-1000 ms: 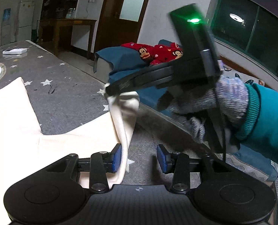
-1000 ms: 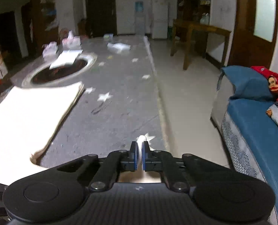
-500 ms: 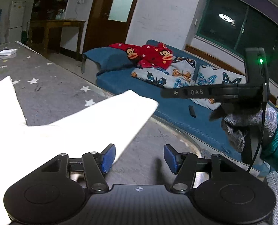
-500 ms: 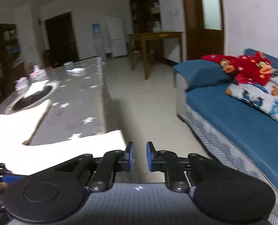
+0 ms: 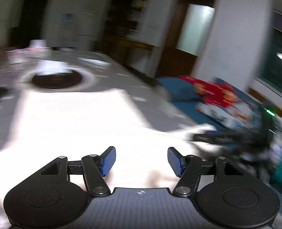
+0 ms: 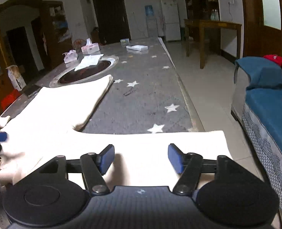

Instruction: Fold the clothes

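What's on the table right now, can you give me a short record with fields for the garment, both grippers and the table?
garment: cream garment spread flat, one sleeve stretched toward the table edge
left gripper: jaws opening, nothing between the pads
right gripper: jaws opening above the sleeve, not gripping
table: grey star-print cover

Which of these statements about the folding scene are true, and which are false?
1. The cream fabric garment lies on the grey star-patterned table. True.
2. The right claw grips a sleeve. False: its jaws are opening, nothing pinched between them.
3. A red monkey-print cloth lies on the blue sofa. True.
4. The left claw is shut. False: its blue pads stand apart, opening, above the garment.
5. The white fridge stands beside the sofa. False: it stands at the room's far end.
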Demonstrator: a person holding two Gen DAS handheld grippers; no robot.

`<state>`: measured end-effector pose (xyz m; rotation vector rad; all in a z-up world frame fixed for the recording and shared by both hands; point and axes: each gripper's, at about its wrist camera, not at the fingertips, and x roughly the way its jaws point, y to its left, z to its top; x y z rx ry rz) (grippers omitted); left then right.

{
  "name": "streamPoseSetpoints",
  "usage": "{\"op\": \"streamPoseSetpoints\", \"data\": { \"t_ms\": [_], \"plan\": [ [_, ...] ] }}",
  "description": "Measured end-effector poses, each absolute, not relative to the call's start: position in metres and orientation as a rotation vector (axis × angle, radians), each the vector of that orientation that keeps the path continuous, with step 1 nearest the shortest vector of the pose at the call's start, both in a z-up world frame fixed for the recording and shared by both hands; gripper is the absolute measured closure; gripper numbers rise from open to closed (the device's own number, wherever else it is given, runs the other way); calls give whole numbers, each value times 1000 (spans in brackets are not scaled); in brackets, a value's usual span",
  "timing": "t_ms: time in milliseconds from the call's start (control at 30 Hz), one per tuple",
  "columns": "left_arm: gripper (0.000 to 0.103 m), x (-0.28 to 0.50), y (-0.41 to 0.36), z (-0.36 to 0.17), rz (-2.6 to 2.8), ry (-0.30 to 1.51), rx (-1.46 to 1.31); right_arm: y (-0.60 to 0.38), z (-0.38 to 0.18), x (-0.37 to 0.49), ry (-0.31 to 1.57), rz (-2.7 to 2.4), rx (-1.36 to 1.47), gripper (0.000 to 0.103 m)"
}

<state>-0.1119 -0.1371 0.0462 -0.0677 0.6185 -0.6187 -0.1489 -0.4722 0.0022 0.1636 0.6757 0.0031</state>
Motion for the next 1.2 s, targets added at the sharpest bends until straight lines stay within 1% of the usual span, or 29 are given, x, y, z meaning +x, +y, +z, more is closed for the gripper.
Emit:
{"op": "streamPoseSetpoints", "data": {
  "t_ms": [100,167,233,300,333,400,433,533,633,900,967,1000,1067,1133,1200],
  "plan": [
    [40,-100,-90,53,-421,602,-97,-467,2,-144,670,0,148,32],
    [40,-90,-62,59,-295,583,-117,-464,1,-140,667,-3,134,20],
    [40,-74,-38,62,-199,581,-127,-460,-1,-139,664,-10,112,18],
    [40,-57,-13,64,-108,580,-135,-456,-3,-138,664,-12,89,12],
    [40,-49,-1,66,-62,579,-138,-454,-4,-137,666,-9,83,6],
    [40,-33,22,61,-15,612,-145,-451,-5,-135,672,-5,75,4],
    [41,-23,29,58,6,637,-149,-451,-5,-134,676,-7,72,1],
    [42,-7,40,55,-3,682,-133,-450,-6,-133,681,-15,67,0],
    [45,1,23,55,-57,704,-74,-450,-7,-133,679,-21,61,0],
    [45,31,-37,36,-69,820,152,-449,-8,-133,676,-25,53,0],
    [44,38,-42,24,-62,855,165,-450,-8,-134,674,-24,55,0],
    [45,39,-41,23,-63,856,154,-450,-8,-134,674,-23,56,0],
    [55,39,-36,21,-68,847,127,-450,-8,-134,673,-22,57,0],
    [84,37,-30,20,-55,824,127,-450,-8,-134,671,-22,60,0],
    [91,34,-14,23,-56,812,62,-451,-8,-135,668,-20,66,0]
  ]
}}
